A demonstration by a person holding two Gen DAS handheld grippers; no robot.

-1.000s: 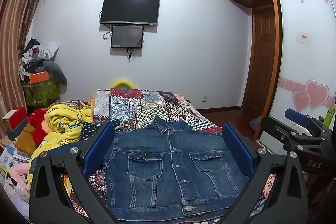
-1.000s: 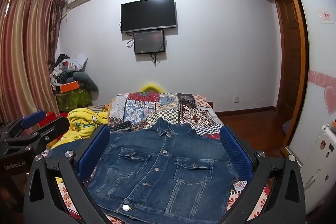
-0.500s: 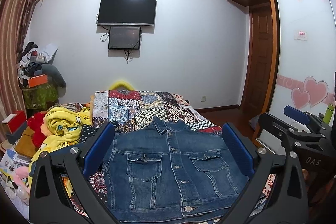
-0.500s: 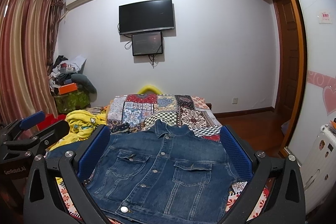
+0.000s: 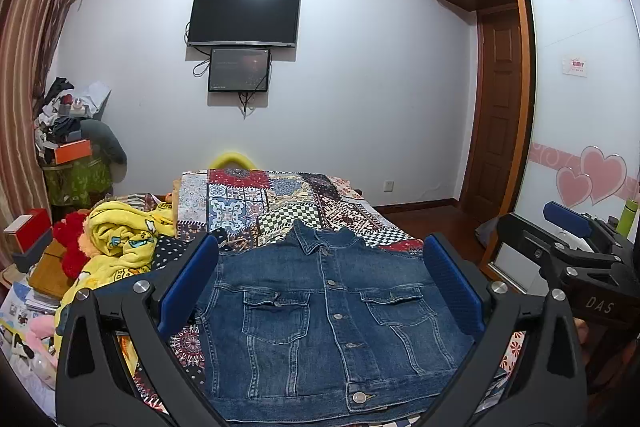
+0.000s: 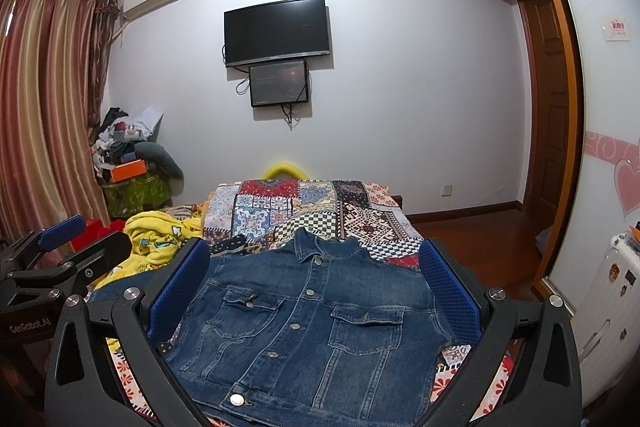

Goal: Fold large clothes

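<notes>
A blue denim jacket [image 5: 328,323] lies flat on the bed, front up and buttoned, collar toward the far wall. No sleeves show at its sides. My left gripper [image 5: 320,243] hovers open above the near half of it, the blue pads [image 5: 188,283] wide apart and empty. The right wrist view shows the same jacket [image 6: 312,323], with my right gripper [image 6: 313,247] open over it and nothing between its fingers. Each gripper shows in the other's view: the right gripper [image 5: 552,231] at the right edge, the left gripper [image 6: 86,239] at the left edge.
A patchwork bedspread [image 5: 272,203] covers the bed. A yellow blanket [image 5: 120,243] and a red plush toy [image 5: 68,247] are heaped at its left. Clutter piles [image 5: 68,147] stand by the curtain. A wardrobe door [image 5: 580,131] is on the right, with a white suitcase [image 6: 600,307] nearby.
Almost nothing: both views have drifted very slightly. The jacket lies as before and both grippers stay open.
</notes>
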